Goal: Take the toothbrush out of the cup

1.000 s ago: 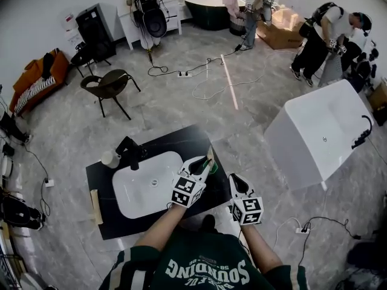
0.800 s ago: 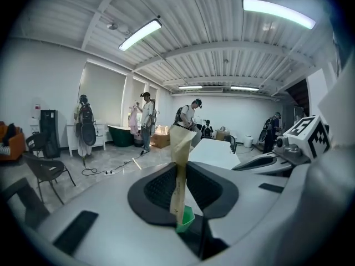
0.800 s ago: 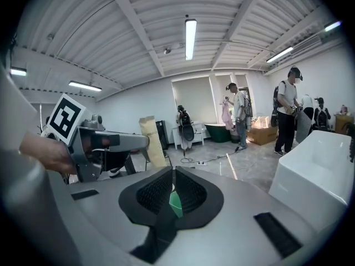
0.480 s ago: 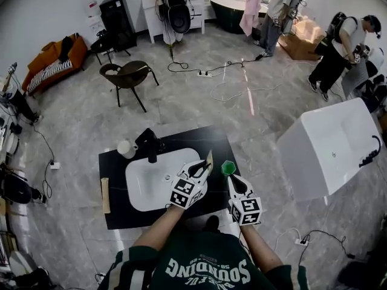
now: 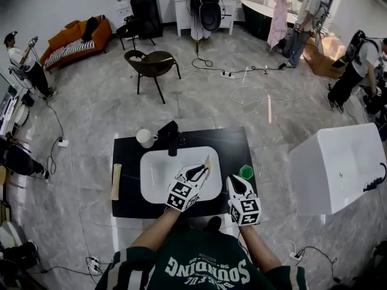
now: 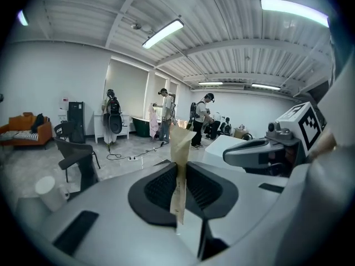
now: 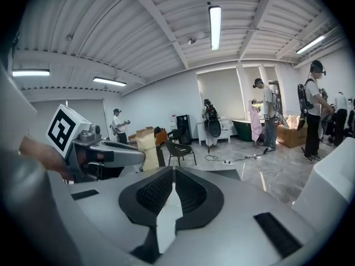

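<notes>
Left claw [image 5: 201, 170] is clamped on the toothbrush [image 5: 207, 163], a thin flat piece in what looks like a tan paper sleeve. It is pinched low between the pads, with its top standing above them. It hangs over the right half of the white basin [image 5: 158, 175], towards the table's [image 5: 126, 157] near edge. Right claw [image 5: 237, 183], just beside it over the near right corner, has its jaws together on nothing.

The green cup [image 5: 245, 173] stands by the right edge, apart from the brush, so the lift-out looks done. What remains, I judge, is setting the brush down. That calls for a bare flat patch and a gentle release, since so light a piece may cling or tip.

Bare black strips beside the basin are narrow. A wooden strip [image 5: 116, 182] lies along the left edge. The faucet [image 5: 171, 136] takes the far edge, and a white cup [image 5: 144, 138] the far left corner. Beyond the right edge a white tub [image 5: 338, 168] stands near.
</notes>
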A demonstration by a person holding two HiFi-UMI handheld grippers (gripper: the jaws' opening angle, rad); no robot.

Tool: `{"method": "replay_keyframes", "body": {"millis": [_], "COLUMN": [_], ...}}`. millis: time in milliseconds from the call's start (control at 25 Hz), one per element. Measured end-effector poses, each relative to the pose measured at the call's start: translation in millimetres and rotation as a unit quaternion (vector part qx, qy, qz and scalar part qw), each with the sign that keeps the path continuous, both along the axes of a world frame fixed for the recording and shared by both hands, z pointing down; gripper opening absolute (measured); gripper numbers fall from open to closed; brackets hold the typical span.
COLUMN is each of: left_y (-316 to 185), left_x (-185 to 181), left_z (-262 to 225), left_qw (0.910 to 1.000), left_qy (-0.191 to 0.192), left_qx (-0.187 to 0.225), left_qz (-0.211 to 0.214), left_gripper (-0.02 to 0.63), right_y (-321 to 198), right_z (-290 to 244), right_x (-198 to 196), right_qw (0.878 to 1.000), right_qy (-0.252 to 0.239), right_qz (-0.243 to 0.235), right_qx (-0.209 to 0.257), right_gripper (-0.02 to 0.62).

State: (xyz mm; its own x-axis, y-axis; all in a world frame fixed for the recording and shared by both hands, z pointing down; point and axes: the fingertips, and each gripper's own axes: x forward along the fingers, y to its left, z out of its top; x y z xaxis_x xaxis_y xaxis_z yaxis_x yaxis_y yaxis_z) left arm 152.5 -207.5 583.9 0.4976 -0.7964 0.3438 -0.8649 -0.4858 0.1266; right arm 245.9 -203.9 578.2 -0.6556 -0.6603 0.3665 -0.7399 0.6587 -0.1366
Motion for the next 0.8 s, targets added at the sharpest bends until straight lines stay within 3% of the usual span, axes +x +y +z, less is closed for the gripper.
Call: {"method": "replay_keyframes", "body": {"millis": [440,800], "left_y": [49,95], "left_x": [-104,-195], "left_z": [16,43], "left_qw": [0.9976,0.9894], "left_qy": [-0.008,-0.026], "left_qx": [-0.027,-0.061], "left_qz": [-0.063,-0.129], "left_gripper": [0.060,0.058], "right_y": [8,12], "right_z": [-2,7], "right_x": [-76,-125], "right_qw": [0.998,0.996], "right_qy": [0.000,0.001], "right_qz": [-0.055,-0.093], "right_qx": [-0.005,-0.009], "right_gripper": [0.043,0.043]}}
